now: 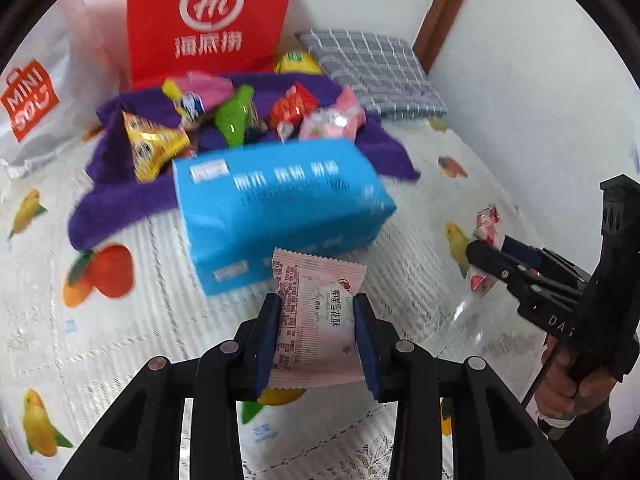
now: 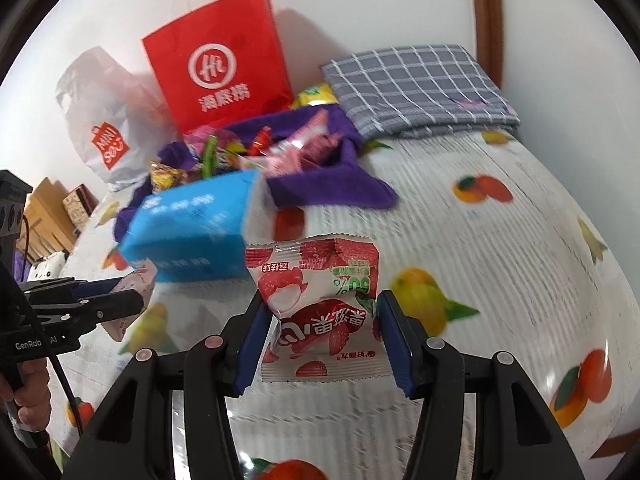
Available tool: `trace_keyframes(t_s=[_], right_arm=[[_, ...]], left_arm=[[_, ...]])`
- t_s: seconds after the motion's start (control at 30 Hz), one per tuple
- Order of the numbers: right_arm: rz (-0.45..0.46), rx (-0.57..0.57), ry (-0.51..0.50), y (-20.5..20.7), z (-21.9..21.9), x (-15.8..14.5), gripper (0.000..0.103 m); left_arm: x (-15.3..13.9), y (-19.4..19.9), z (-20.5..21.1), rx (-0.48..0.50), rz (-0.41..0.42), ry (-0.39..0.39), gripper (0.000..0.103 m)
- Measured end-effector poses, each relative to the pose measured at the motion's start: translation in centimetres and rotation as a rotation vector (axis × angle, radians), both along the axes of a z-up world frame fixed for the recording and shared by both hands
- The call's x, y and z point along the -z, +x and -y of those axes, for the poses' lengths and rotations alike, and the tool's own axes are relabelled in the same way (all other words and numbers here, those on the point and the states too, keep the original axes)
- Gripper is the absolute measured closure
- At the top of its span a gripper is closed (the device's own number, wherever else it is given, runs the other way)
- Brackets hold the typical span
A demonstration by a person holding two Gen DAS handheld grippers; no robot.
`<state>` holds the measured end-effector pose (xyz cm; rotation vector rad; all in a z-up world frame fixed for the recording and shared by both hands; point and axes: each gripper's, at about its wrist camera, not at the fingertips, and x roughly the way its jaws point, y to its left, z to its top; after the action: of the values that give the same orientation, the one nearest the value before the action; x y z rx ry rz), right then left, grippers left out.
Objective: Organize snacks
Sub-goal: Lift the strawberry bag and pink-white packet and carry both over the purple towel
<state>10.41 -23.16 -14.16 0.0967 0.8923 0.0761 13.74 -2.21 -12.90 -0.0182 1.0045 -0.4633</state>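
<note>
Left wrist view: each gripper clamps one snack

The left gripper point(image 1: 316, 312) pinches a pale pink snack packet point(image 1: 316, 320) between its blue pads, above the fruit-print tablecloth point(image 1: 420, 216). The right gripper point(image 2: 320, 312) is clamped on a strawberry snack packet point(image 2: 320, 308). Both grippers tilt downward, near the blue tissue pack point(image 1: 276, 208).

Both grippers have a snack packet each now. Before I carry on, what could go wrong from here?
1. The left gripper pinches the pale pink packet by its sides only; the slick wrapper might slip out.
2. The right gripper holds the red strawberry packet, already crumpled; more squeeze may crush it.
3. The blue tissue pack lies right ahead, before the snack pile on the purple cloth; a low reach could knock it.
</note>
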Motion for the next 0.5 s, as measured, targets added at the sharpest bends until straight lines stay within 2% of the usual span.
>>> trace_keyframes(t_s=[0.13,0.23,0.5], right_arm=[[0.025,-0.036,-0.003,0.9,-1.7,-1.6,0.050],[0.044,-0.054,0.001,2.0,-2.5,-2.8,0.050],[0.082,-0.059,-0.009,5.6,-3.8,-5.6,0.050]], left_arm=[[-1.9,0.8,-0.8,-0.033,0.025,0.006,0.068],[-3.0,1.6,-1.7,-0.048,0.039,-0.021,0.068],[-6.3,4.3,-3.7,-0.102,0.086,-0.042,0.068]])
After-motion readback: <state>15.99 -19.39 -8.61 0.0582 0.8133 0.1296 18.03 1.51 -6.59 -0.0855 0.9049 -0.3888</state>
